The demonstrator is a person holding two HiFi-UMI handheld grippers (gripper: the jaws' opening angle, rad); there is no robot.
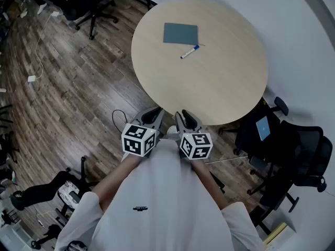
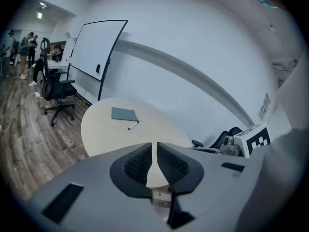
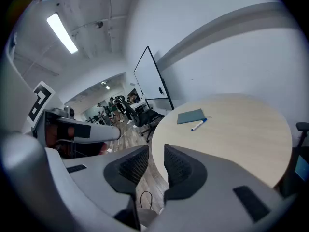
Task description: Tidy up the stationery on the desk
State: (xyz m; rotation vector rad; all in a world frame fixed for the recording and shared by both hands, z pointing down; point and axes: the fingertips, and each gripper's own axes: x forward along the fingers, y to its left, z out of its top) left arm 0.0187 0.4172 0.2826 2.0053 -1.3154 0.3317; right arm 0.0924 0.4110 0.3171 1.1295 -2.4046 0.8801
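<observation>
The 2 grippers are held side by side just off the near edge of the round table (image 1: 220, 82), over the wooden floor (image 1: 68, 98), both tilted down toward the tabletop. The left gripper (image 1: 153, 115) has its jaws drawn almost together, with only a thin slit between the ribbed pads and nothing in it. The right gripper (image 1: 186, 120) has its jaws parted by a clear gap. That gap is empty too, and only floor and the table's edge show through it. The stationery lies on the far part of the table, well apart from both grippers. It is 1 grey-blue notebook (image 1: 180, 34) lying flat and 1 marker pen (image 1: 189, 52) with a blue cap. The pen lies slanted just beside the notebook's near right corner, and whether the 2 touch cannot be told. A whiteboard (image 2: 96, 52) stands against the wall beyond the table on the far left. Black office chairs stand on the floor, 1 group (image 1: 293, 150) to the near right of the table and 1 chair (image 1: 89, 7) at the far left.
</observation>
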